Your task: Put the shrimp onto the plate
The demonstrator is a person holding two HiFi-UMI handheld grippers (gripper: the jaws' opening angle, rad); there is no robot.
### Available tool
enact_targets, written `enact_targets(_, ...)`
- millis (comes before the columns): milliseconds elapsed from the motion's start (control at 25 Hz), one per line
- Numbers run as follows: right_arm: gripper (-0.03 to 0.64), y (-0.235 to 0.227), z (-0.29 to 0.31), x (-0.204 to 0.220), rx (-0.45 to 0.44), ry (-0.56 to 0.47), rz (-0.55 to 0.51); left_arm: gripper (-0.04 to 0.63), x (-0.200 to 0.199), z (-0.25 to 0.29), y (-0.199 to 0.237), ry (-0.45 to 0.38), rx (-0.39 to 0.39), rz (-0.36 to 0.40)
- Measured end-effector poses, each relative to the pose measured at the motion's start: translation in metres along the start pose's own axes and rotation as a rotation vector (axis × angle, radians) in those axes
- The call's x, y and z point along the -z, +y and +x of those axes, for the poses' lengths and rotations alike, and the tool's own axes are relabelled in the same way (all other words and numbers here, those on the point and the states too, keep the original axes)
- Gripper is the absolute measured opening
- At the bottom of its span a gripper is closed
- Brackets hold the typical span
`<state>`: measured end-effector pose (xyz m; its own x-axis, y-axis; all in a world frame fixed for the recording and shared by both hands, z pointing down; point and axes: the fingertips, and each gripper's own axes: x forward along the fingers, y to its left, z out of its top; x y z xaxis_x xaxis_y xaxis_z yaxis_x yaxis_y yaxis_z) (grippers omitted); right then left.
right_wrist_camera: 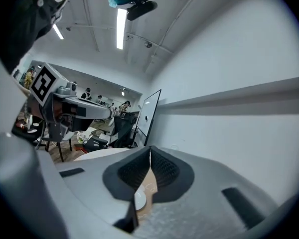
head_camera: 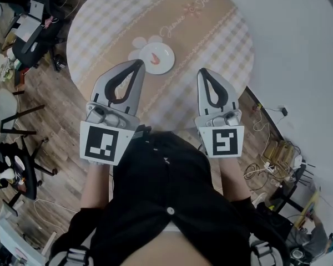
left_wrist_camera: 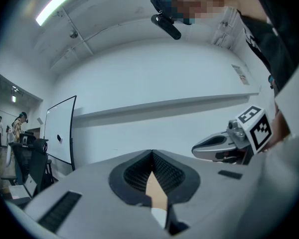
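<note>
Two tools above near edge of round table [head_camera: 222, 35] with tan checked tablecloth [head_camera: 116, 21]. On left gripper [head_camera: 139, 63], jaws pressed together at tips, nothing between them, tips just beside white plate [head_camera: 166, 52] on its left. On right gripper [head_camera: 202, 71], jaws likewise closed at tips and empty, off to right of plate. For shrimp [head_camera: 154, 58]: small orange-pink curl, lying near middle of plate, clear of both grippers, too small for finer detail.
</note>
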<state>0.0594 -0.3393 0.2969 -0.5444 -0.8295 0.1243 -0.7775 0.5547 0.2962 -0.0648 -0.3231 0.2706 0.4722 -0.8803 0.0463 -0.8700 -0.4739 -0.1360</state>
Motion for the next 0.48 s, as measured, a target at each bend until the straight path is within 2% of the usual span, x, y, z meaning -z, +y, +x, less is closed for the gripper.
enact_targets(120,0.003,-0.005,-0.003,-0.005,0.023,-0.009,-0.038,0.003,-0.002,-0.001,0.0,-0.01,0.002,0.006)
enact_targets(480,0.003,-0.013,-0.007,-0.027,0.05,-0.081,-0.037,0.003,-0.009,-0.001,0.001,-0.041,-0.001,0.034)
